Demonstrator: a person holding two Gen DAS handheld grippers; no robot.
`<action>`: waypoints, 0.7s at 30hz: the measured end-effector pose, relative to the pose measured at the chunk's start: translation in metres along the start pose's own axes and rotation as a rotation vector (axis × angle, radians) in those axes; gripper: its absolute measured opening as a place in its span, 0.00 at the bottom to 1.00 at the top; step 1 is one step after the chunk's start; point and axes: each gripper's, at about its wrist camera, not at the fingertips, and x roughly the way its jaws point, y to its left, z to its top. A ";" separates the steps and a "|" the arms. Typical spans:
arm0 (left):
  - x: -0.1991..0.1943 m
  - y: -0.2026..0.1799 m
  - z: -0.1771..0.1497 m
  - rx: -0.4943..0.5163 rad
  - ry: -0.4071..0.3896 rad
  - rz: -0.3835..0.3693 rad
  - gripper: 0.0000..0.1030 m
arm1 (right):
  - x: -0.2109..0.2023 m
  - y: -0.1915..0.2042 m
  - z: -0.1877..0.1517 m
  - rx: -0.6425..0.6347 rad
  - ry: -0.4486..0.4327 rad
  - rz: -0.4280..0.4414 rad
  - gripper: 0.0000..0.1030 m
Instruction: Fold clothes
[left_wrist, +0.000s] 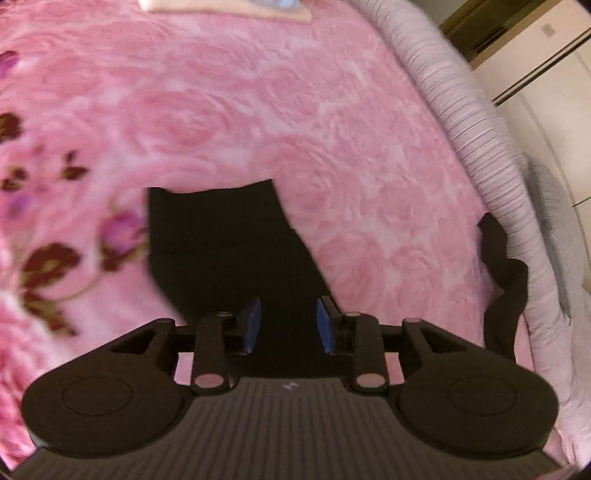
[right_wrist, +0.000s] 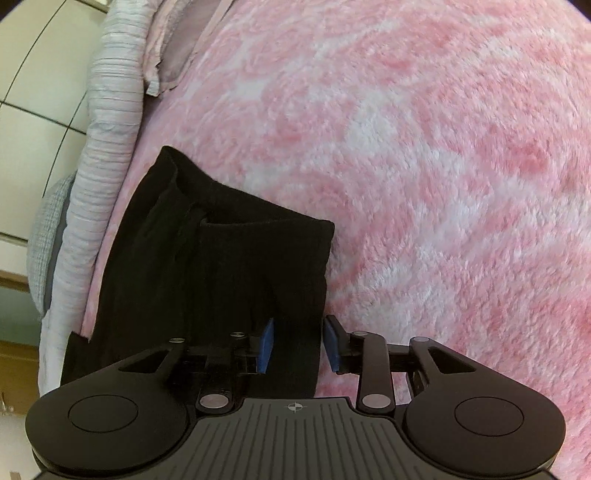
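Note:
A black garment (left_wrist: 221, 251) lies flat on the pink rose-patterned blanket (left_wrist: 295, 110). My left gripper (left_wrist: 288, 325) hovers over its near end, open, with the blue pads (left_wrist: 253, 321) apart and only cloth showing below the gap. A second stretch of black cloth (left_wrist: 506, 280) lies rumpled at the bed's right edge. In the right wrist view the black garment (right_wrist: 207, 280) lies folded in layers beside the bed's edge. My right gripper (right_wrist: 299, 343) stands open over its right border. The fabric runs beneath the gap, and the pads do not press on it.
A pale striped quilt edge (left_wrist: 461, 122) borders the blanket, with a grey cloth (left_wrist: 554, 229) and tiled floor (right_wrist: 33, 122) beyond it. A peach-coloured item (left_wrist: 229, 9) lies at the far end of the bed. Open pink blanket (right_wrist: 443, 166) spreads right of the garment.

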 end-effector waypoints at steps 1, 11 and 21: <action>0.009 -0.007 0.005 -0.008 0.026 0.019 0.28 | 0.000 0.000 0.002 0.004 -0.004 -0.002 0.32; 0.078 -0.043 0.040 -0.017 0.148 0.193 0.29 | 0.009 0.015 0.026 -0.039 0.036 -0.086 0.35; -0.075 -0.091 0.056 0.228 -0.249 -0.216 0.00 | 0.007 0.012 0.020 0.015 -0.001 -0.083 0.35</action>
